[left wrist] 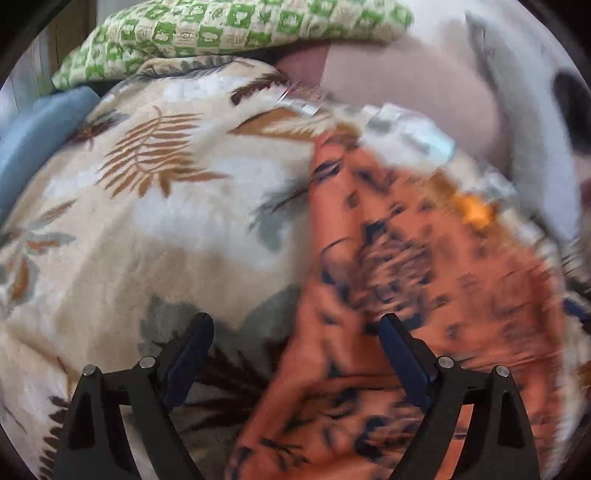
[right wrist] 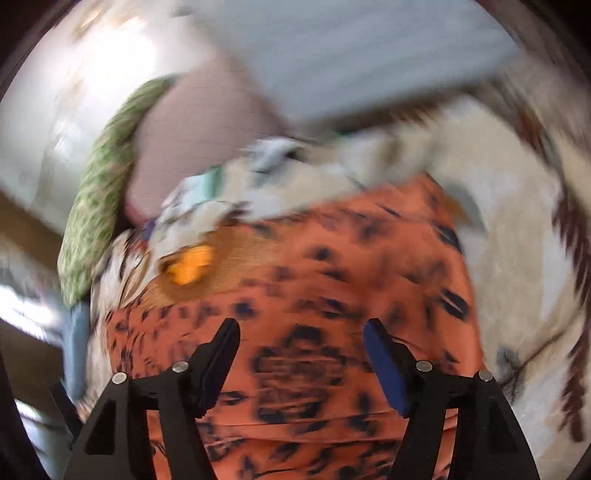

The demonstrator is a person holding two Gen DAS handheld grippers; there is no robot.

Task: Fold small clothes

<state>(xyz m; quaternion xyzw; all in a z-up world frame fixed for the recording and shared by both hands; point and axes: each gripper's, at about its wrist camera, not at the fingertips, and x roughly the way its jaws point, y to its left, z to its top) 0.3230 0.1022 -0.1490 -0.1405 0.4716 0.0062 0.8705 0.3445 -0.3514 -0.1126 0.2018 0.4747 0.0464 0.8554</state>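
Note:
An orange garment with dark blue flower print [left wrist: 424, 295] lies crumpled on a cream blanket with brown fern leaves [left wrist: 155, 192]. My left gripper [left wrist: 295, 325] is open and empty, just above the garment's left edge. In the right wrist view the same orange garment [right wrist: 314, 280] fills the middle, blurred by motion. My right gripper [right wrist: 301, 328] is open and empty, right over the garment's middle. A small bright orange patch [right wrist: 188, 266] sits at the garment's far left edge, and it also shows in the left wrist view [left wrist: 476, 210].
A green and cream checked pillow [left wrist: 229, 29] lies at the back, beside a pinkish cushion [left wrist: 406, 81]. A blue cloth [left wrist: 33, 136] sits at the far left. A pale patterned cloth pile [right wrist: 280, 173] lies beyond the garment. The leaf blanket [right wrist: 517, 240] extends to the right.

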